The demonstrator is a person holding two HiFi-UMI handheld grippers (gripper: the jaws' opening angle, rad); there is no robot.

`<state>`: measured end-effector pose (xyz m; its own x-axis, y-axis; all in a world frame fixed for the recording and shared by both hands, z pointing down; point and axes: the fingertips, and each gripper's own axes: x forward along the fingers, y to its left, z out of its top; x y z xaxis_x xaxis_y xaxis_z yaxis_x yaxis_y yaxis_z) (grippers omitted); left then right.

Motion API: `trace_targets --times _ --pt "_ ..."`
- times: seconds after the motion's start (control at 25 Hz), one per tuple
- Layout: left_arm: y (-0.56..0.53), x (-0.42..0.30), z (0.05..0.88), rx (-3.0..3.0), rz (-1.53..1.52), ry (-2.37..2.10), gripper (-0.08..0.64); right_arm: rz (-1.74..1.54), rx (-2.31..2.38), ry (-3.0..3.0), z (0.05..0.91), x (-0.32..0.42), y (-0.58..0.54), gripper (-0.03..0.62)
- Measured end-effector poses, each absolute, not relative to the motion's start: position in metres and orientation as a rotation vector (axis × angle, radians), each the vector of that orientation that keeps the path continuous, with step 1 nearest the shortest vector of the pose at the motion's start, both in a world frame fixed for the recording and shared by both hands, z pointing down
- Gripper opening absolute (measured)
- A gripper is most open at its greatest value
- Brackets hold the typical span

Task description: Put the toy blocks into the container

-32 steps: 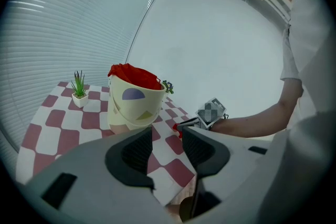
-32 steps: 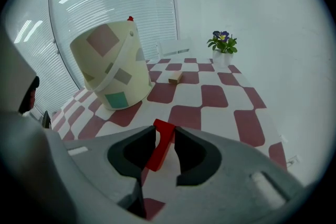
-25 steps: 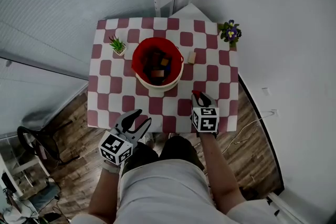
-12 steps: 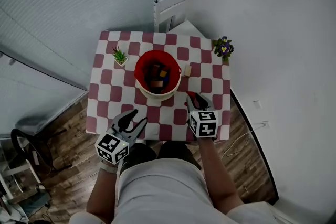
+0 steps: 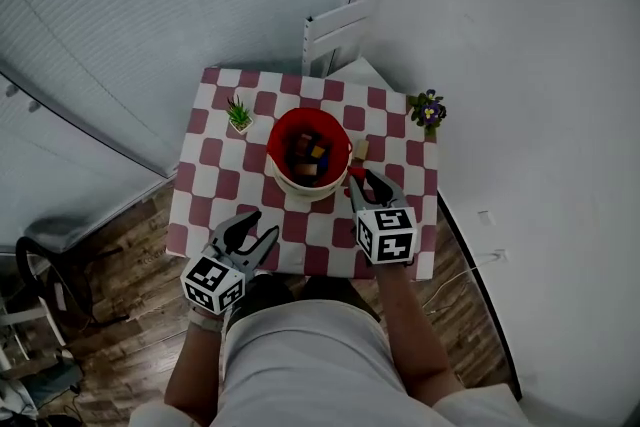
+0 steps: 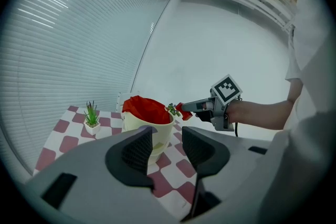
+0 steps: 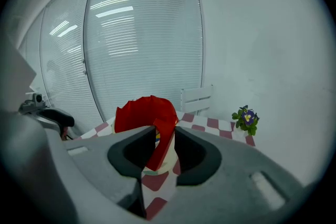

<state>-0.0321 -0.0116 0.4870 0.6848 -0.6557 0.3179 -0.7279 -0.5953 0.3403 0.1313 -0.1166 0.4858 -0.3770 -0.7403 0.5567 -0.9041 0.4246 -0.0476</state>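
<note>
- Red toy block [image 7: 160, 144], curved like an arch, sits clamped between the jaws of the right hand-held gripper [image 5: 366, 183]; the jaws are closed partway against its two sides.
- Seen from the head view, that hand-held gripper is at about 4 o'clock from the container [image 5: 275, 137]. In the left gripper view its tip is up off the desk [image 5: 215, 185], about level with the container's rim.
- Left hand-held gripper [image 5: 260, 227] is at about 7 o'clock from the container, over the near edge of the desk. Its jaws stand apart with nothing between them.
- Cream-walled and lined in red, the container stands near the middle of the checked desk, with several coloured blocks [image 5: 308, 155] already inside.
- One small wooden block [image 5: 361, 150] lies on the desk just beside the container at 3 o'clock.
- A green plant [image 5: 239, 113] in a white pot stands at 10 o'clock from the container, and a purple flower pot [image 5: 428, 108] at 2 o'clock, at the desk's edge.
- A white chair [image 5: 340, 25] stands beyond the desk at 12 o'clock.
</note>
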Motion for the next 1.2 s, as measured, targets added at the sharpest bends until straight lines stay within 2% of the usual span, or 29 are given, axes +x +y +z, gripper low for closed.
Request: trace_targets --times 0.68,1.2 --pt "-0.015 -0.077 0.486 2.349 0.185 -1.255 0.156 0.386 1.122 -2.292 0.486 0.045 -0.161 0.118" --pt "-0.023 -0.097 0.494 2.269 0.169 -1.341 0.156 0.375 0.943 -2.234 0.515 0.012 -0.18 0.106"
